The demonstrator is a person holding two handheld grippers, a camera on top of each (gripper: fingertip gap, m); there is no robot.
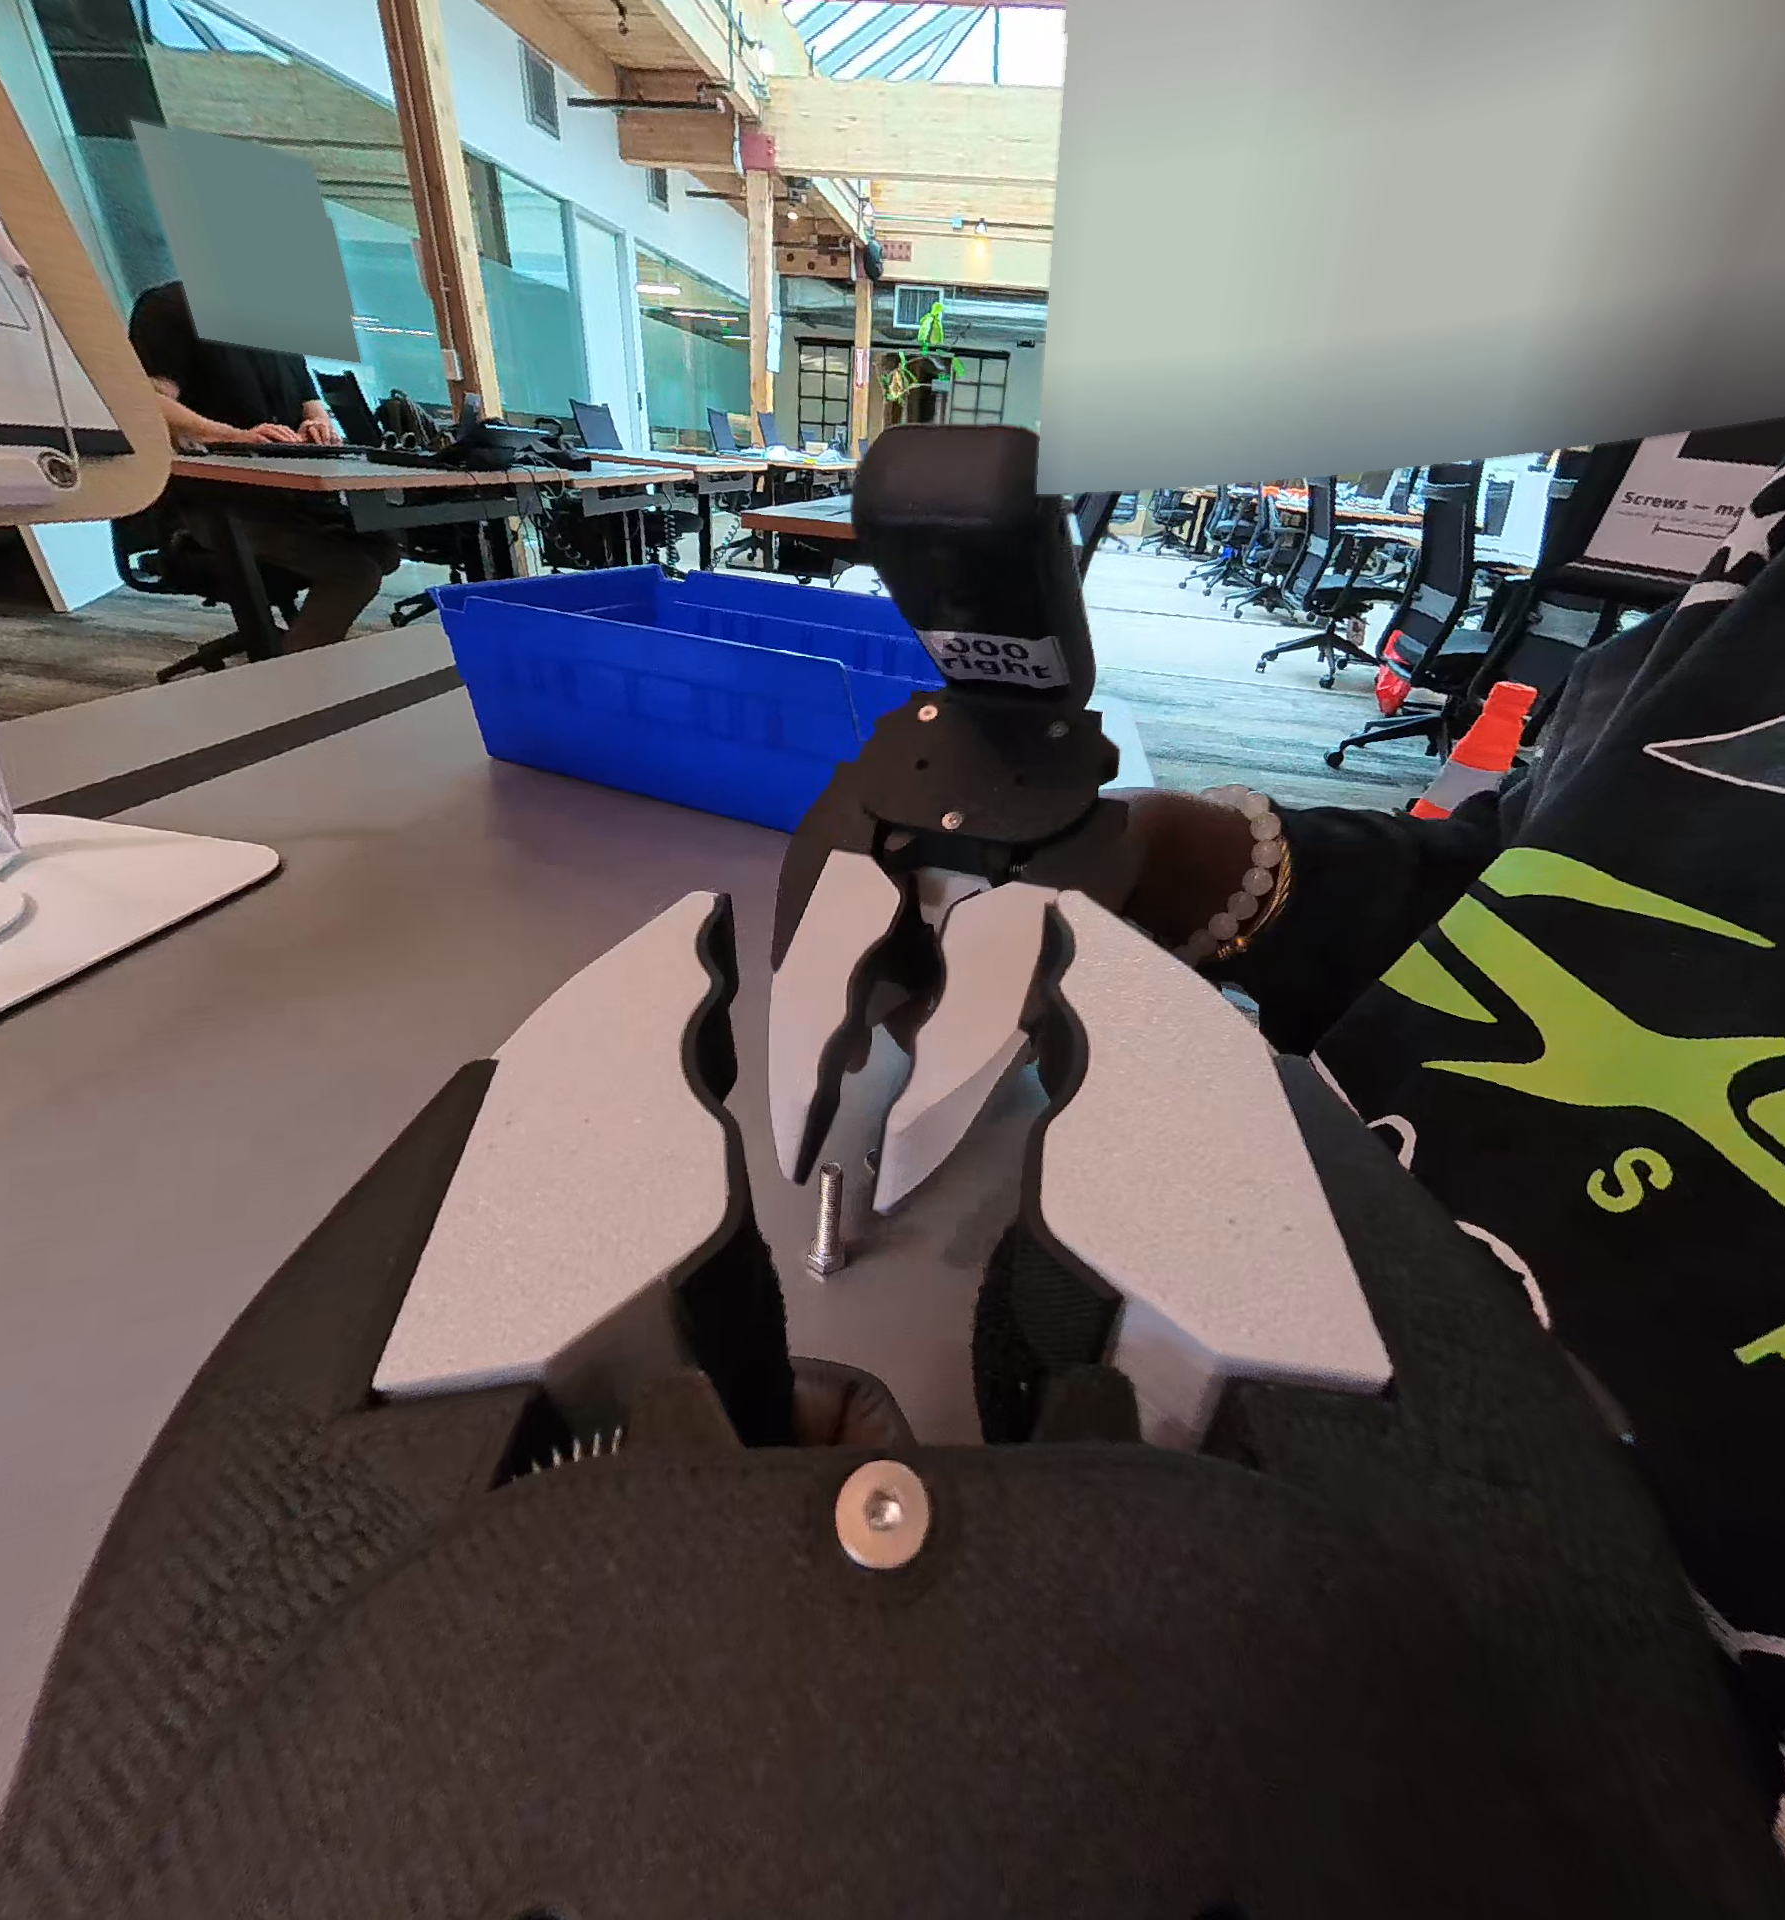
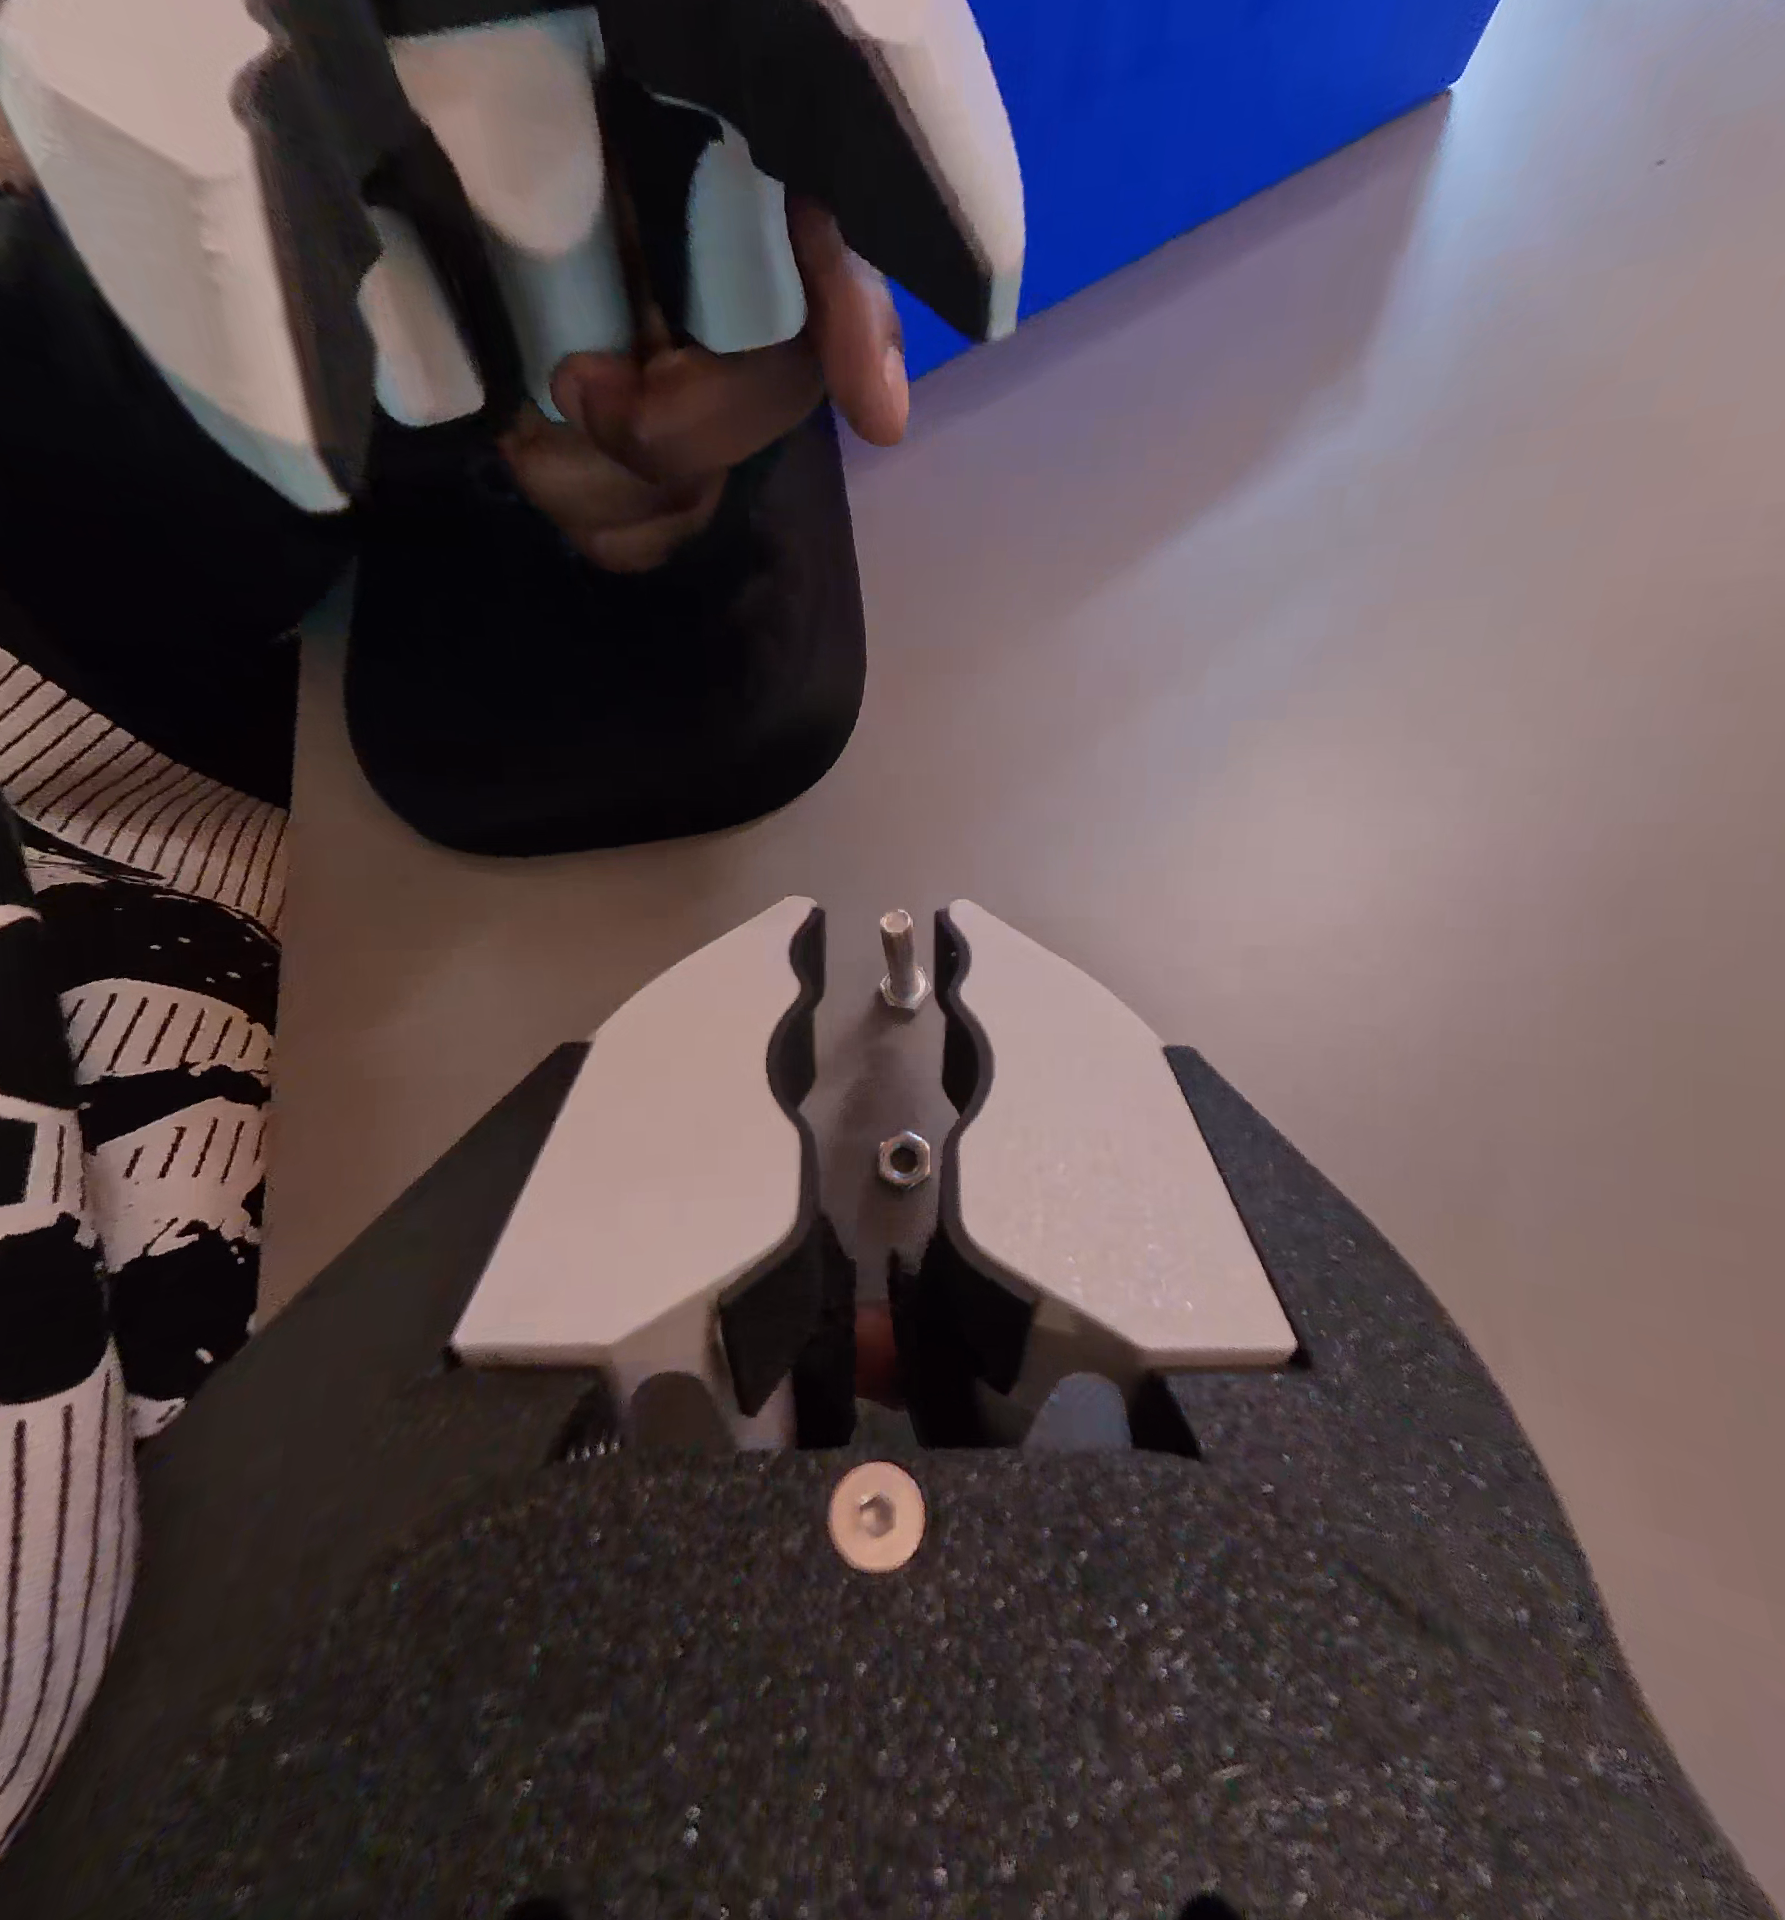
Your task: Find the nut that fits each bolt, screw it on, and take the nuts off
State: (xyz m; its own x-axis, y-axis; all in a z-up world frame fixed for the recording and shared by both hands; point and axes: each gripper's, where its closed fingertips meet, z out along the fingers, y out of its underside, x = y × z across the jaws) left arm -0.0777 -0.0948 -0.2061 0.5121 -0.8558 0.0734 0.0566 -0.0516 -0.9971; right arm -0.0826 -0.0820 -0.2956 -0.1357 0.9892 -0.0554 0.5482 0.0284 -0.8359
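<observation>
A small silver bolt (image 1: 828, 1218) stands head-down on the grey table (image 1: 296, 1091). In the right wrist view the bolt (image 2: 898, 968) sits between my right gripper's (image 2: 883, 914) fingertips without being touched. A loose hex nut (image 2: 903, 1155) lies flat on the table farther back between those fingers. The right gripper is partly open and empty. It points down over the bolt in the left wrist view (image 1: 841, 1184). My left gripper (image 1: 888, 914) is open and empty, facing the bolt from close by. It appears blurred at the upper left of the right wrist view (image 2: 555, 260).
A blue plastic bin (image 1: 659, 686) stands on the table behind the grippers and shows at the top of the right wrist view (image 2: 1179, 125). A white stand base (image 1: 67, 904) is at the far left. The person's black printed sleeve (image 1: 1594, 1039) fills the right side. Across from one pair of fingers to the other is roughly 9 centimeters. The loose hex nut (image 2: 903, 1155) is closer to my right gripper, around 5 centimeters from its tips; the left tips are 12 centimeters off.
</observation>
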